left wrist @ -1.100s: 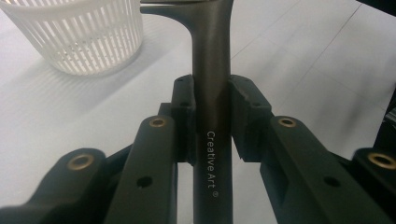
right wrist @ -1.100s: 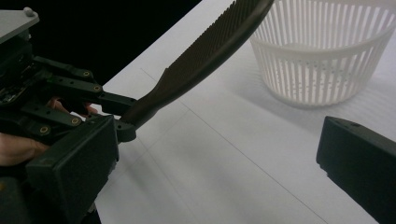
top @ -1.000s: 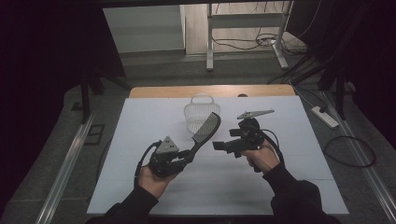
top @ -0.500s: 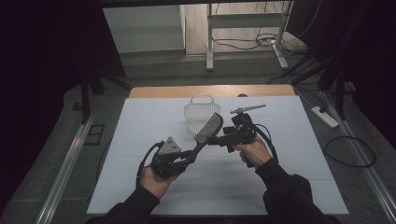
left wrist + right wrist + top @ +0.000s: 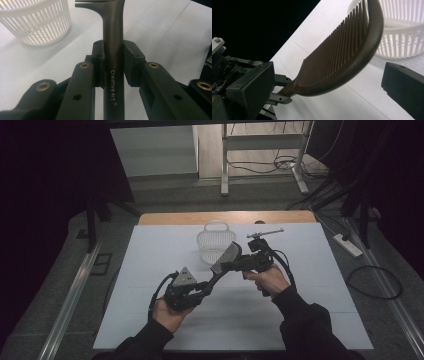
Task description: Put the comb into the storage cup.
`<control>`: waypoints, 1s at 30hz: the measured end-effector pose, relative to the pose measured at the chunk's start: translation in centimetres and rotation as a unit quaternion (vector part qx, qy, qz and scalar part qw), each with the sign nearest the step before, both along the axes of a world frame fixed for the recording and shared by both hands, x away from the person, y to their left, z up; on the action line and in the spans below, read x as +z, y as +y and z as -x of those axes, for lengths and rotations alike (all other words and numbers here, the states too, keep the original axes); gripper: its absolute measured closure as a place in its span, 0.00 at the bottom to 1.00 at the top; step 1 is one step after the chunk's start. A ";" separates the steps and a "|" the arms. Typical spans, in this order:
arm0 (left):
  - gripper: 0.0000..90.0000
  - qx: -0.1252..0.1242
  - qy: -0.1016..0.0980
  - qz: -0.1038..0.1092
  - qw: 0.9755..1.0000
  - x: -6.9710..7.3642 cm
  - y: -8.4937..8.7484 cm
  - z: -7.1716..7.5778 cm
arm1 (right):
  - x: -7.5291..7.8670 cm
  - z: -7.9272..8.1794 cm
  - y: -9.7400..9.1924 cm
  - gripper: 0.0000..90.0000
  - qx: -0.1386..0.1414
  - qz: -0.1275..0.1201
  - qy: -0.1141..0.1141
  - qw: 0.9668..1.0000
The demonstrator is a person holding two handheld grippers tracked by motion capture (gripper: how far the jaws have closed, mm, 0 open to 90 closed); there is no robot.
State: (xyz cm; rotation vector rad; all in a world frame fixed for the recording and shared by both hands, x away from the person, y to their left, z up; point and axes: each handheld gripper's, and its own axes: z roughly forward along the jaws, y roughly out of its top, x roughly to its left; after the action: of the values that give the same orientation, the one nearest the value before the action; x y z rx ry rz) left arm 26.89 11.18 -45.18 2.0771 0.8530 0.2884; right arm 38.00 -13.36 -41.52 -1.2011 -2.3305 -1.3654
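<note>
Two grippers meet over the middle of the white table (image 5: 150, 270). From above, the left gripper (image 5: 202, 287) holds a dark comb (image 5: 226, 258) by its handle, and the comb slants up and away toward the white slatted basket (image 5: 215, 242) behind it. The right gripper (image 5: 235, 266) sits at the comb's toothed end, its jaws apart. The left gripper view adds what the high camera cannot: both pads (image 5: 98, 60) press flat against the handle (image 5: 113, 62), printed "Creative Art". The right gripper view looks past its own spread jaws, with the comb's fine teeth (image 5: 337, 52) in the gap between them and touching neither, the basket (image 5: 402, 27) beyond, and the left gripper (image 5: 279, 92) clamped on the far end.
</note>
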 end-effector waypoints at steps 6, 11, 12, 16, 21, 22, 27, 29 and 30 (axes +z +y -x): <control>0.80 0.000 -0.001 -0.002 1.000 0.0 0.0 0.0 | 0.0 0.0 -0.1 0.17 0.003 0.002 0.006 1.000; 0.80 0.001 -0.003 -0.002 1.000 0.0 -0.1 0.1 | 0.1 0.0 -0.5 0.46 0.006 -0.018 0.017 1.000; 0.80 0.001 -0.004 -0.003 1.000 0.0 -0.1 0.1 | 0.1 0.0 -0.5 0.51 0.009 -0.020 0.018 1.000; 0.80 0.000 -0.003 -0.011 1.000 -0.1 -0.1 0.1 | 0.0 0.0 -0.7 0.69 0.017 -0.035 0.023 0.999; 0.80 -0.002 -0.003 -0.017 1.000 -0.2 -0.2 0.0 | -0.5 -0.4 -1.2 0.82 0.019 -0.064 0.048 0.997; 0.80 -0.002 -0.003 -0.019 1.000 -0.2 -0.2 0.0 | -0.6 -0.5 -1.4 0.84 0.018 -0.075 0.062 0.995; 0.80 0.000 -0.004 -0.030 1.000 -0.5 -0.4 -0.1 | -1.2 -0.7 -1.6 0.92 0.021 -0.128 0.107 0.986; 0.80 -0.003 0.002 -0.030 1.000 -0.6 -0.4 -0.2 | -1.2 -0.6 -1.5 0.92 0.023 -0.126 0.106 0.986; 0.80 -0.003 0.003 -0.028 1.000 -0.7 -0.4 -0.2 | -1.1 -0.5 -1.4 0.92 0.022 -0.124 0.104 0.987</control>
State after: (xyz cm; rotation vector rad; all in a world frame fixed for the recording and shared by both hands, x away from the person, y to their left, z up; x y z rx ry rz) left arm 27.09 10.82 -45.85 2.1329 0.8500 0.3052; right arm 38.54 -14.76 -42.63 -1.1477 -1.9687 -1.3925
